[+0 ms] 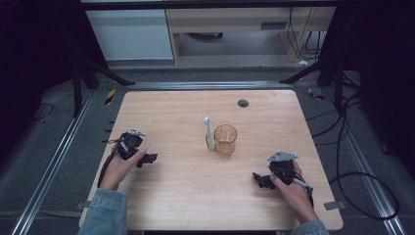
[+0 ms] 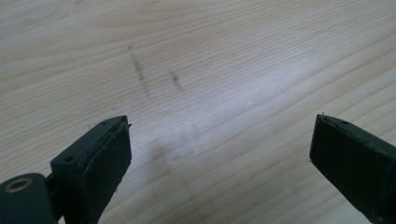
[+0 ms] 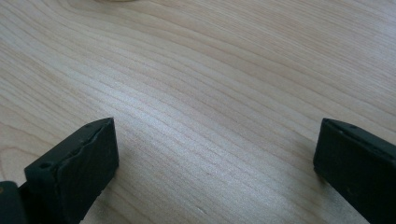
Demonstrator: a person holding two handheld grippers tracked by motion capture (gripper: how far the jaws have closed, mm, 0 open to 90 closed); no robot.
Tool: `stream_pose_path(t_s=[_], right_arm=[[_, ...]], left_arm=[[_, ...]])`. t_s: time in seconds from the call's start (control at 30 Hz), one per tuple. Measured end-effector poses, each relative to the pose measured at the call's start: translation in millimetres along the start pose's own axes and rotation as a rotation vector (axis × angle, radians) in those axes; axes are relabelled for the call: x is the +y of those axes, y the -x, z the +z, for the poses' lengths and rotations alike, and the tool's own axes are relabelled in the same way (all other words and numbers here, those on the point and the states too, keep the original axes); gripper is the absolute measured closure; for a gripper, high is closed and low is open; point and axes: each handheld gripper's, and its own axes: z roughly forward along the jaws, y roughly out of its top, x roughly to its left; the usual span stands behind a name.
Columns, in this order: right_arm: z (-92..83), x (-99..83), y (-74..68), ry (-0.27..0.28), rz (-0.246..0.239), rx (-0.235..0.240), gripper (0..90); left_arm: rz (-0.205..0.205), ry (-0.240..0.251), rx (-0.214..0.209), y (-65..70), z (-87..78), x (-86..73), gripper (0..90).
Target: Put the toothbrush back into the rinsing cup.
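Left gripper point(image 1: 147, 159): jaws wide, empty, on the pale wooden desk point(image 1: 186, 191).
Right gripper point(image 1: 259, 180): jaws wide, empty.
Amber glass cup point(image 1: 225, 140): mid-desk, white toothbrush point(image 1: 209, 132) leaning against it.

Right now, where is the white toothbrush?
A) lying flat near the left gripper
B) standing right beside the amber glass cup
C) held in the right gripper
B: the high view shows the toothbrush upright against the left side of the cup, with both grippers far off.
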Motion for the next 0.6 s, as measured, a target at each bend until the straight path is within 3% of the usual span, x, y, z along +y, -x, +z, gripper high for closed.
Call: stream_pose_path(t_s=[0.03,0.13,0.3,0.47,0.6], right_arm=[[0.0,0.0,0.0,0.000,0.000,0.000,0.4],[0.0,0.0,0.0,0.000,0.000,0.000,0.4],[0.0,0.0,0.0,0.000,0.000,0.000,0.4],[0.0,0.0,0.0,0.000,0.000,0.000,0.4],[0.0,0.0,0.0,0.000,0.000,0.000,0.4]], left_arm=[[-0.008,-0.003,0.013,-3.5,0.1,-1.6,5.0],[-0.059,0.052,0.056,-14.5,-3.8,-4.2,6.9],[-0.092,0.106,0.045,-25.8,-0.4,-9.7,6.5],[-0.068,0.126,0.062,-24.1,11.8,-12.6,7.1],[-0.076,0.129,0.045,-25.7,21.7,-14.9,6.9]])
